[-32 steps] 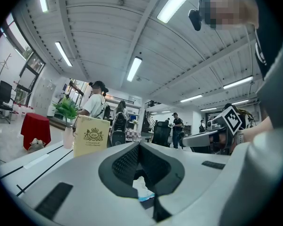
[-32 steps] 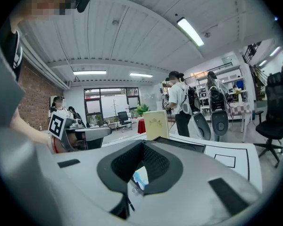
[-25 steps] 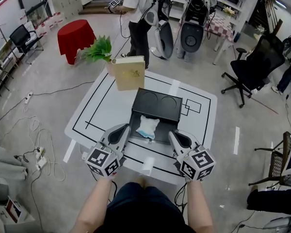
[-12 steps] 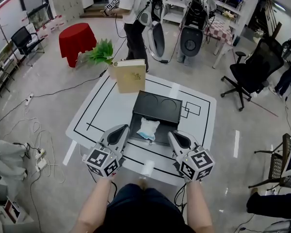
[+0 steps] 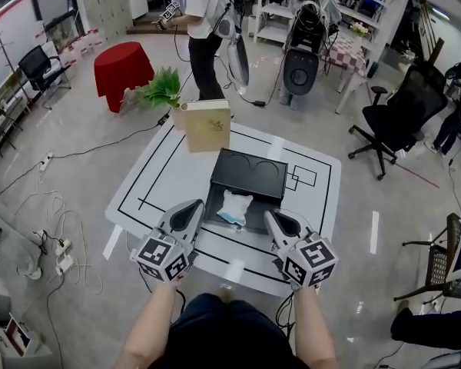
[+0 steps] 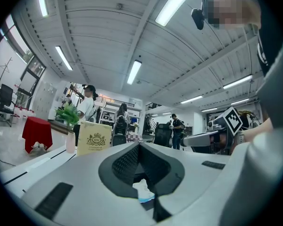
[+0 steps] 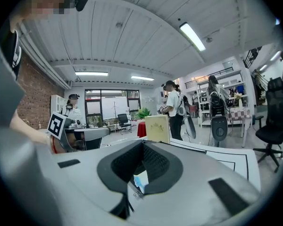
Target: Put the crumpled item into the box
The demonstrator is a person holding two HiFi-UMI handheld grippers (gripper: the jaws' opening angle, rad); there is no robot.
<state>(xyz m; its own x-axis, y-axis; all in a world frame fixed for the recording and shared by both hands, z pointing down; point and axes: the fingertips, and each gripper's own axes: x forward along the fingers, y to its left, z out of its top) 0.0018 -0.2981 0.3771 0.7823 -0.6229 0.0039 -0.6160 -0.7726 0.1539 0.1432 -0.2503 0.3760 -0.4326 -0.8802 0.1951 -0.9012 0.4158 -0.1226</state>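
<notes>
Between and just ahead of both tongs: crumpled white-and-blue item (image 5: 234, 204) lying inside black rectangular box (image 5: 246, 172) on white line-marked desk (image 5: 163, 177). Left tongs (image 5: 192, 208) and right tongs (image 5: 272, 218) pressed together, empty. Likely risks: clipping near box wall, shifting box; snagging item out.

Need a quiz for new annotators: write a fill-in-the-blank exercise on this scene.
1. The crumpled item lies inside the black ____.
2. The left gripper and the right gripper both have their fingers ____.
3. The round table by the plant is draped in a ____ cloth.
Missing words: box; shut; red.
</notes>
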